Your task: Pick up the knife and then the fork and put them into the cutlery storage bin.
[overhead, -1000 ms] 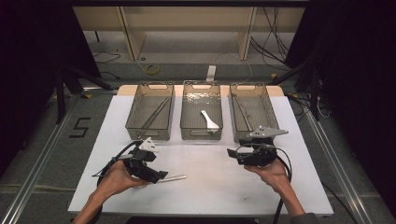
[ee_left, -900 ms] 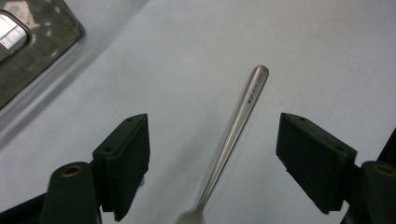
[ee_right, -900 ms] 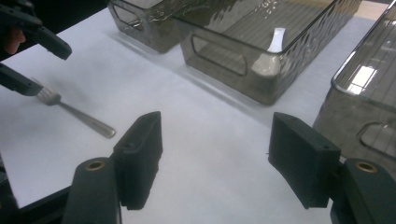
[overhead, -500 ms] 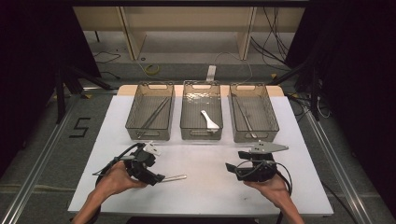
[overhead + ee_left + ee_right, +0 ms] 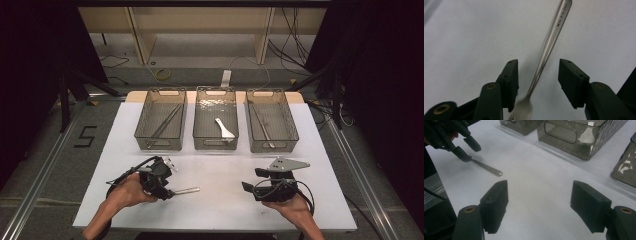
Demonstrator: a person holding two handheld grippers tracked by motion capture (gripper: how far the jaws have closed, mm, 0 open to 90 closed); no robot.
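Now I am lowering my left gripper (image 5: pixel 537 82) over a slim silver metal fork (image 5: pixel 549 47) lying flat on the white table sheet (image 5: pixel 220 210), jaws closing in but not yet touching its neck. Small stamped writing on the handle is too fine to read. My right gripper (image 5: pixel 539 202) is hovering released over bare sheet, well short of the three clear plastic bins (image 5: pixel 216 145).

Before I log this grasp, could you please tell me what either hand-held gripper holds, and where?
Nothing yet: the left hand-held gripper has been closing astride the fork at its neck, pads clear; the right hand-held gripper is open, empty.
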